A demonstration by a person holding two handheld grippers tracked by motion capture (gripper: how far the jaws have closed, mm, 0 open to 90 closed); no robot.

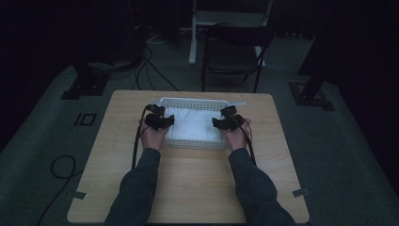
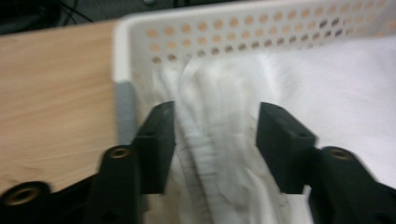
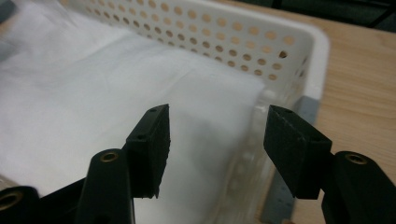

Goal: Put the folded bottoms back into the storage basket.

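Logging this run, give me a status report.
Left gripper open over bunched white cloth. Right gripper open over cloth's other end. Cloth in white basket. Nothing blocking.

The white cloth point(image 2: 219, 140) between the left gripper's point(image 2: 215, 140) jaws is smeared by blur, perhaps bunched folds. The basket's point(image 3: 280, 51) near wall is cut off by the right gripper view's lower edge.

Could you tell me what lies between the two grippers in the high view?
White cloth lying in the perforated white basket spans the stretch between the left gripper and the right gripper.
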